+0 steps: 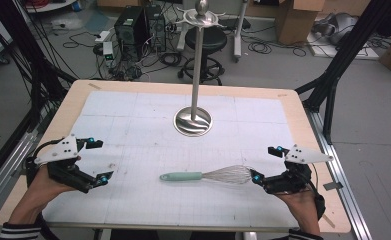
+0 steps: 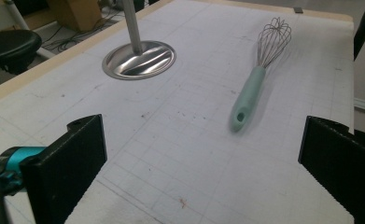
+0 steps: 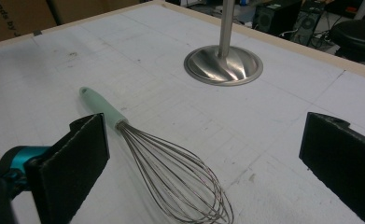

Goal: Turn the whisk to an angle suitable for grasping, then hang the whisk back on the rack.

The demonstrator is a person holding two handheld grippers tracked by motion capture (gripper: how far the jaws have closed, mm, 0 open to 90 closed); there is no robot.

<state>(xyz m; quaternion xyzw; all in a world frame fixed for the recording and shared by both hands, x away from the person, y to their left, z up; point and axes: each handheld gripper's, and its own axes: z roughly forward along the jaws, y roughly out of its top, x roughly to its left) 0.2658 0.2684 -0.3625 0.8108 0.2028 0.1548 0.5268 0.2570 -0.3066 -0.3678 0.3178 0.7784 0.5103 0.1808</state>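
Both right gripper (image 1: 266,165) fingers (image 3: 73,161) flank the whisk (image 1: 203,175) wires, untouched.

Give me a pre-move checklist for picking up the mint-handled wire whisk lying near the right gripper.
1. Right gripper jaws open: ok.
2. Left gripper jaws open, holding nothing: ok.
3. Mint-handled wire whisk lying flat on the white gridded mat, free of both grippers: ok.
4. Whisk's wire end nearest the right gripper, lower jaw beside it in the high view: ok.
5. Tall steel stand with round base upright, apart from the whisk: ok.
6. Hooks at the stand's top free: cannot tell.
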